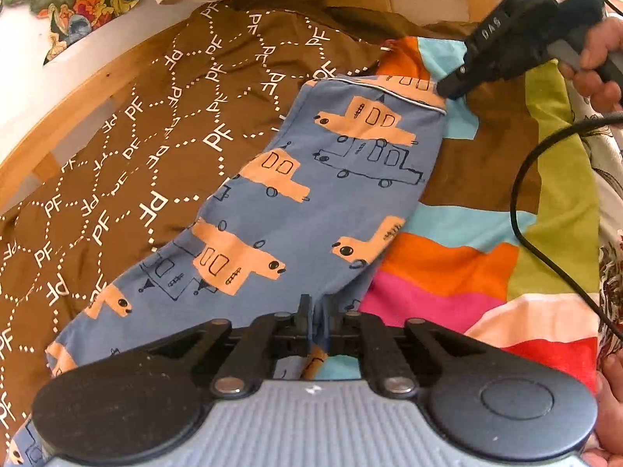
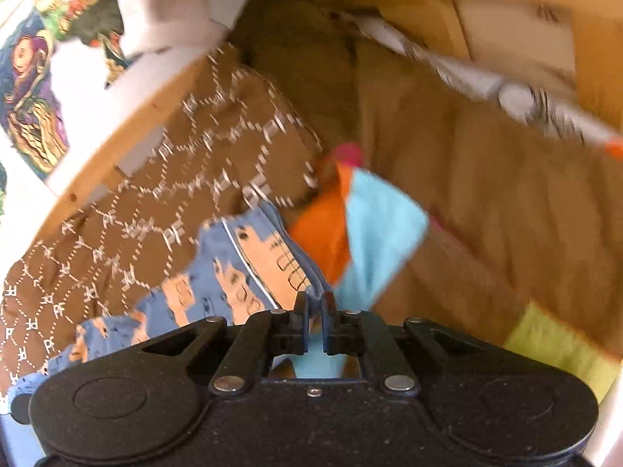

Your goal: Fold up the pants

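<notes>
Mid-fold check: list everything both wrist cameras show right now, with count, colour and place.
blue pants with orange car print: one, blue and orange, stretched across the bed between both tools
brown quilt with white PF lettering: one, brown, under the pants, left side
colour-block patchwork blanket: one, orange, pink, turquoise, green, under the pants, right side
wooden bed frame: one, pale wood, along the far edge
black cable: one, black, over the blanket, right
left tool: black, shut on the pants' near end
right tool: black, shut on the pants' piped hem
</notes>
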The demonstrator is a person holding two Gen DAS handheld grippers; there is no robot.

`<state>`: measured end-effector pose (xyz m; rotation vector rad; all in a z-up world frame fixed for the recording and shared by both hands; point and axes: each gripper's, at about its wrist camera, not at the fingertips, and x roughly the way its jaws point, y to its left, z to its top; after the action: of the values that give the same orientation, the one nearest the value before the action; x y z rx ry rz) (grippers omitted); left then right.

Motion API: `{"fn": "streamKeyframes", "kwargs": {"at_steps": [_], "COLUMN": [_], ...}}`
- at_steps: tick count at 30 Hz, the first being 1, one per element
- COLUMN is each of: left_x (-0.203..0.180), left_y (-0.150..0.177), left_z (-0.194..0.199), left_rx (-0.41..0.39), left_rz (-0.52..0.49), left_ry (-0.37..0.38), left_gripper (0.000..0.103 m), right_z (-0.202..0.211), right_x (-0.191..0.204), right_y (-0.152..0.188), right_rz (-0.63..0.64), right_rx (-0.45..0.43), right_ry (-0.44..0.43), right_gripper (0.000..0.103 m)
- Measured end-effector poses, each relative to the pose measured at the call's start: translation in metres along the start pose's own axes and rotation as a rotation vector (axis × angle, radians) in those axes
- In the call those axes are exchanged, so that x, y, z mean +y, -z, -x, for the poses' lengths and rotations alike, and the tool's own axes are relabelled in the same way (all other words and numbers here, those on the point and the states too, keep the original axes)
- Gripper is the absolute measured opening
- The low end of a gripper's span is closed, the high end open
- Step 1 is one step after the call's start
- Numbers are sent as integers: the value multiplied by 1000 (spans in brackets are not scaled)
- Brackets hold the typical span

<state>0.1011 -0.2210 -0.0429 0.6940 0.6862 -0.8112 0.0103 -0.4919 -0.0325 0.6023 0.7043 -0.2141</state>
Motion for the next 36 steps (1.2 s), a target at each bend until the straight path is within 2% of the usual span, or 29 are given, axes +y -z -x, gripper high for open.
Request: {"fn": "streamKeyframes", "kwargs": {"at_steps": [2, 3, 4, 5, 8, 10, 12, 16, 17, 19, 20, 23, 25, 27, 28, 30, 32, 36], "left_x": [3, 7, 12, 16, 30, 41, 52, 59, 60, 66, 69, 71, 67, 64, 63, 61, 57, 44], "left_y": [-6, -8, -13, -18, -43, -63, -84, -129, -137, -155, -162, -178, -182, -182, -182, -182, -180, -179], "left_z": [1, 1, 0, -1, -10, -22, -36, -70, -78, -94, -101, -121, -131, -135, -135, -136, -130, -117], "left_rx": [-7, -15, -25, -31, -42, -67, -89, -87, -83, -79, -80, -38, 2, 25, 29, 12, -28, -130], "left_rz": [-18, -21, -19, -15, -11, -3, 11, 24, 33, 77, 103, 134, 116, 114, 118, 116, 100, 25], "left_ry": [-3, -4, -2, 5, 19, 29, 51, 156, 192, 278, 309, 391, 421, 445, 450, 455, 440, 379], "left_gripper": [20, 35, 46, 49, 53, 62, 64, 65, 67, 77, 78, 72, 42, 35, 26, 16, 15, 15], "right_z": [-2, -2, -2, -4, -7, -8, -10, -11, -11, -11, -10, -7, -7, -8, -8, -8, -7, 1], "right_x": [3, 6, 8, 8, 9, 10, 9, 10, 11, 13, 14, 14, 13, 12, 12, 11, 11, 15], "right_y": [6, 9, 11, 12, 15, 17, 18, 20, 20, 19, 19, 18, 17, 17, 17, 18, 19, 23], "right_rz": [33, 56, 75, 84, 96, 108, 114, 157, 174, 202, 211, 240, 265, 285, 290, 295, 315, 349], "right_rx": [-1, -5, -9, -7, -2, -7, -11, -21, -23, -32, -40, -59, -59, -60, -62, -68, -80, -129], "right_ry": [8, 10, 13, 12, 3, 1, -8, -19, -17, -16, -16, -15, -12, -6, -5, -7, -7, 5], "right_gripper": [17, 20, 27, 35, 41, 43, 46, 50, 50, 50, 49, 47, 42, 37, 36, 32, 17, 11]}}
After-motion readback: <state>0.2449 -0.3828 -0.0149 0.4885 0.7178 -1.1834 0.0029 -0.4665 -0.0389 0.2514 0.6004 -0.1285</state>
